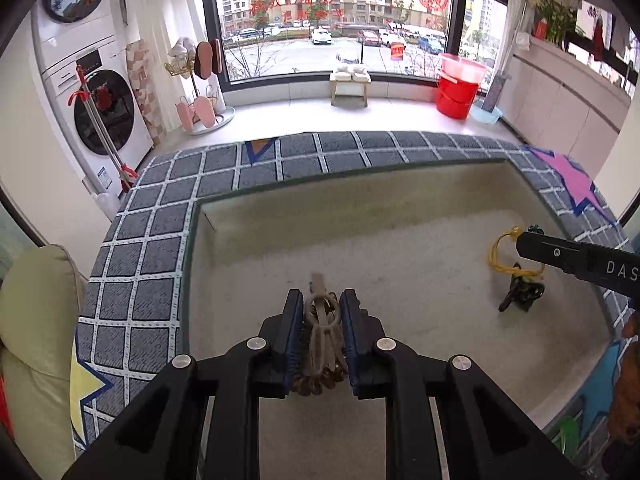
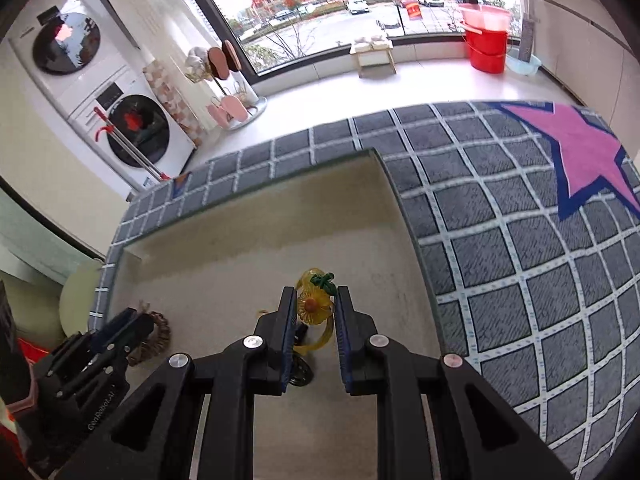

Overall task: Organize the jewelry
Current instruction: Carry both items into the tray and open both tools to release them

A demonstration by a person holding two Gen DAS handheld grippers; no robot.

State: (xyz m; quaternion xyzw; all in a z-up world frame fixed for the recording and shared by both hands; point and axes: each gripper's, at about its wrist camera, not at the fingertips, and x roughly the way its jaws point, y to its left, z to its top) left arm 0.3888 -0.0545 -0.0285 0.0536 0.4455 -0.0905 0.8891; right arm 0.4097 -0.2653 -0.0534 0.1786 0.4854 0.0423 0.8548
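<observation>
**Both grippers holding jewelry over the beige tabletop**

Left wrist view: the left gripper point(image 1: 322, 304) has its two blue-padded fingers point(image 1: 294, 320) pressed against a bundle of brown rings point(image 1: 320, 334), which sits between them and sticks out a little past the tips. Below lies a beige tabletop point(image 1: 360, 232), with a grey checked rug point(image 1: 152, 208) around it. To the right, the black finger of the right gripper point(image 1: 524, 242) reaches in from the edge; a yellow cord bracelet point(image 1: 498, 250) hangs at its tip, with a dark green piece point(image 1: 522, 294) touching the tabletop.

Right wrist view: the right gripper point(image 2: 312, 300) pinches a yellow flower ornament point(image 2: 314, 306) with a green leaf point(image 2: 323, 280) on top. The yellow loop curves down beneath the fingers, and a dark ring point(image 2: 300, 372) hangs by the left finger. At lower left the left gripper point(image 2: 136, 324) shows with the brown rings point(image 2: 158, 336) in it, just above the tabletop point(image 2: 240, 240). The rug's pink star point(image 2: 588, 156) lies well to the right
</observation>
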